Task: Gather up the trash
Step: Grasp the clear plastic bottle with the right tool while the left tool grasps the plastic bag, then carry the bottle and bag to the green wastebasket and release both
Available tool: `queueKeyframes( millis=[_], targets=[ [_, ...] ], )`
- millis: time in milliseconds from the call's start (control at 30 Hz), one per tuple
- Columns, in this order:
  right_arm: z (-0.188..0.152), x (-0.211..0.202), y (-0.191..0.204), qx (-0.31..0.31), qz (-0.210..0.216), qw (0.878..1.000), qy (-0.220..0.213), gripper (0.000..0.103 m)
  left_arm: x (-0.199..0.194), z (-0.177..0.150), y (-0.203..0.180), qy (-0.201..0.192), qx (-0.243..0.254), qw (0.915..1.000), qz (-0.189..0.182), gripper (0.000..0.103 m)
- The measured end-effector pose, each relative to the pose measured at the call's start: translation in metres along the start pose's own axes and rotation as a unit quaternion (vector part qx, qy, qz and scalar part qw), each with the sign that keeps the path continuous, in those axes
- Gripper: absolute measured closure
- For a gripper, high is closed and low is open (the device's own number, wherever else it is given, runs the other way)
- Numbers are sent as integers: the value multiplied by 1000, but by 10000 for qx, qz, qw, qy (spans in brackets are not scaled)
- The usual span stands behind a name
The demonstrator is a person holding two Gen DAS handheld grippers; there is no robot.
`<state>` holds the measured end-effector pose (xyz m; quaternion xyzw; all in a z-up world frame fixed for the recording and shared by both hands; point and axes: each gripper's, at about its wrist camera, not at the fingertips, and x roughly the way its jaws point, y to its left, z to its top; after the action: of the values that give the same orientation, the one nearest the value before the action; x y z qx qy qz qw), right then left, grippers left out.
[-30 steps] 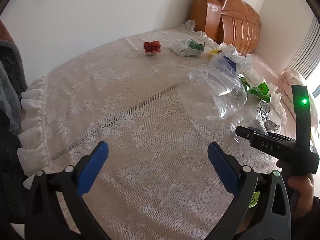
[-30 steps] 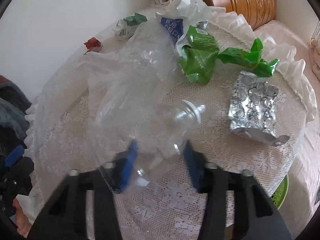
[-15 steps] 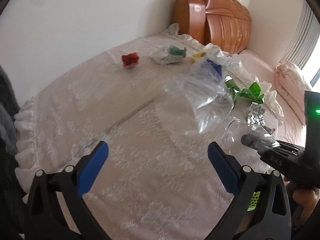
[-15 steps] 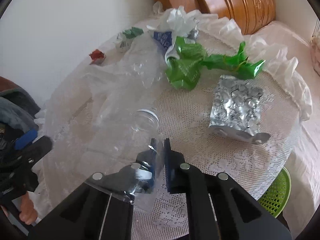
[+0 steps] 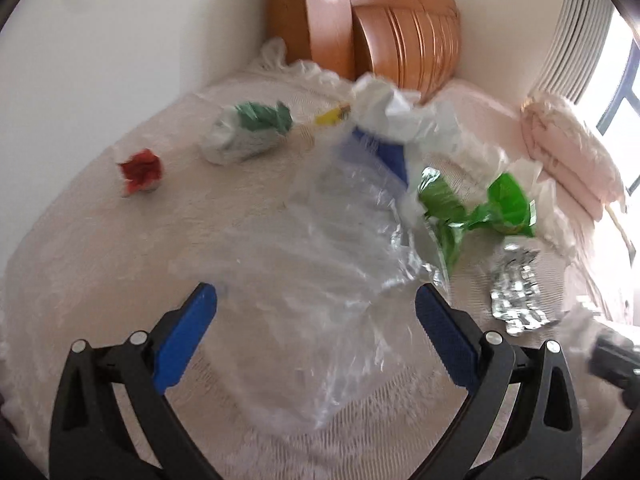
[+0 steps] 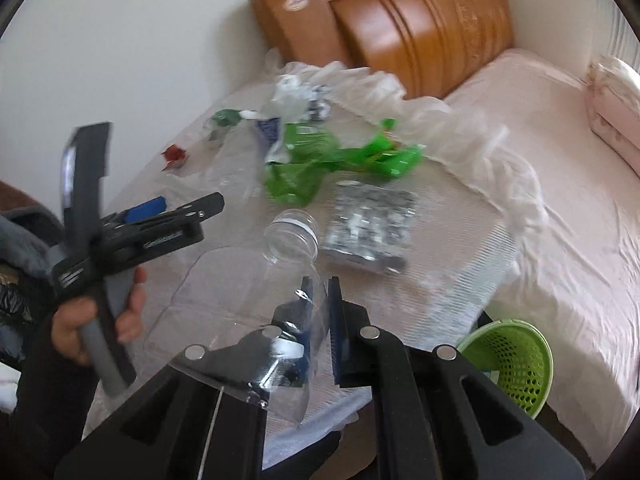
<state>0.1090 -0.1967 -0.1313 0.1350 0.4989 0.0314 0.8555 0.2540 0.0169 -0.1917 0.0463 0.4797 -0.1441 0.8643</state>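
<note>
1. One thin fold of the clear plastic bottle [image 6: 256,292] was all we had pinched in the right gripper [image 6: 318,320], its jaws nearly together; we judged the crushed wall could slip free on the way to the green basket [image 6: 516,356].
2. We held the left gripper [image 5: 316,332] released, jaws wide, over the clear plastic bag [image 5: 320,264] lying between them on the lace tablecloth [image 5: 100,248].
3. We saw the bottle's mouth pointing away, above the table edge, with the basket below right.
</note>
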Motion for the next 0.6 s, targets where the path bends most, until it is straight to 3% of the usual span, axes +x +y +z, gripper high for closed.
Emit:
queueKeyframes(
  millis=[67, 200, 300, 400, 600],
  targets=[
    [-3, -2, -9, 92, -27, 10000, 21, 94, 13, 0, 0, 78, 9, 9999, 66, 13],
    [-6, 0, -19, 203, -16, 9998, 64, 94, 22, -4, 2, 213, -107, 9997, 62, 57],
    [-5, 0, -21, 192, 39, 9998, 60, 94, 18, -7, 5, 163, -226, 9995, 157, 79],
    [-4, -4, -18, 133, 119, 9998, 26, 94, 4, -11, 11, 53, -310, 9991, 289, 87],
    [1, -12, -9, 14, 415, 9991, -68, 94, -50, -24, 27, -268, -577, 9971, 417, 89]
  ],
)
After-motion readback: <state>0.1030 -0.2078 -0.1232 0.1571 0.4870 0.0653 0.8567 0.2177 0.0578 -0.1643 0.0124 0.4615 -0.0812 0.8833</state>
